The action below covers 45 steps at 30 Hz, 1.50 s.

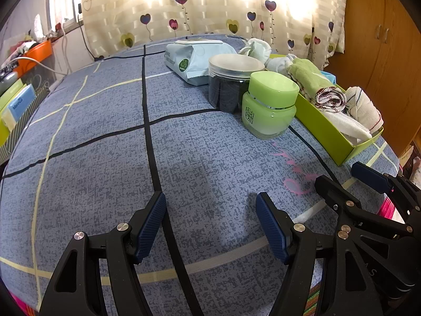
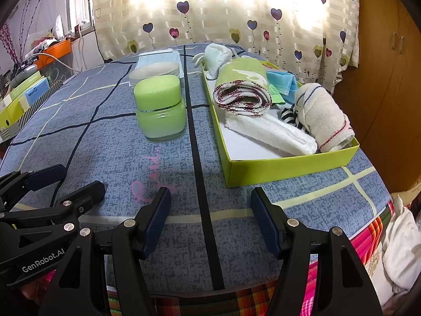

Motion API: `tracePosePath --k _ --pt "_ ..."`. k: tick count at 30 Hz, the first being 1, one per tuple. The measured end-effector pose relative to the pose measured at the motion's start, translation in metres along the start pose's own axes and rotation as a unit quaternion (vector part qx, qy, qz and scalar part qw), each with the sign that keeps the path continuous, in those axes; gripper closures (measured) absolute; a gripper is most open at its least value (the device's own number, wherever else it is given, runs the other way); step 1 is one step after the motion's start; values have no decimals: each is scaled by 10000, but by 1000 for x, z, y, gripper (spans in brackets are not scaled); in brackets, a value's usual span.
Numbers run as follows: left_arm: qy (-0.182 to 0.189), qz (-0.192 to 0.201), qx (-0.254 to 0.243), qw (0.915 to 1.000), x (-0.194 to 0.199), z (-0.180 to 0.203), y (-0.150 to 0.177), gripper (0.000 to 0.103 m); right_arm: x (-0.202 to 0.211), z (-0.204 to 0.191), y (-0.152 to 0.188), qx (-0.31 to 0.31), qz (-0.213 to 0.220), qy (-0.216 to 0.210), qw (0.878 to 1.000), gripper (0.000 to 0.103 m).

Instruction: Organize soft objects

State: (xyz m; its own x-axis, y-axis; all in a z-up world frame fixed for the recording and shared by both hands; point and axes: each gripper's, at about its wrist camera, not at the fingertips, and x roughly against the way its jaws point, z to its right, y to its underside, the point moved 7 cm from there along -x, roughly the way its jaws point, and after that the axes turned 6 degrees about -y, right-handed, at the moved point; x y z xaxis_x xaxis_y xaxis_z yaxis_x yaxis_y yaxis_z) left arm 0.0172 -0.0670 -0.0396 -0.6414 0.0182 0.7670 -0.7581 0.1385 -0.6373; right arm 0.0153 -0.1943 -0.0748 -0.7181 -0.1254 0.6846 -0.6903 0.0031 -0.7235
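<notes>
A lime-green tray [image 2: 276,168] [image 1: 321,129] on the blue checked cloth holds soft things. In it are a rolled green towel [image 2: 244,87] [image 1: 310,81], a rolled cream towel with stripes [image 2: 323,115] [image 1: 363,108], a folded white cloth [image 2: 273,131], a blue cloth [image 2: 281,81] and a small black-and-white striped piece. A white sock [image 2: 218,55] [image 1: 257,47] lies at the tray's far end. My right gripper [image 2: 210,192] [image 1: 342,175] stands open in front of the tray, holding nothing. My left gripper [image 1: 210,196] [image 2: 79,177] is open beside it over bare cloth.
A green jar [image 1: 271,105] [image 2: 160,105], a clear jar with dark contents [image 1: 231,84] and a pack of wipes [image 1: 194,58] stand left of the tray. An orange bin [image 1: 36,52] and boxes line the left side. A wooden wardrobe [image 1: 381,39] is at the right.
</notes>
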Motion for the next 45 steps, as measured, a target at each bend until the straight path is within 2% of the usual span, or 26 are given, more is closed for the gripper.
tracePosePath --k 45 --pt "-41 -14 30 10000 0 -2 0 32 1 4 1 -22 1 -1 10000 39"
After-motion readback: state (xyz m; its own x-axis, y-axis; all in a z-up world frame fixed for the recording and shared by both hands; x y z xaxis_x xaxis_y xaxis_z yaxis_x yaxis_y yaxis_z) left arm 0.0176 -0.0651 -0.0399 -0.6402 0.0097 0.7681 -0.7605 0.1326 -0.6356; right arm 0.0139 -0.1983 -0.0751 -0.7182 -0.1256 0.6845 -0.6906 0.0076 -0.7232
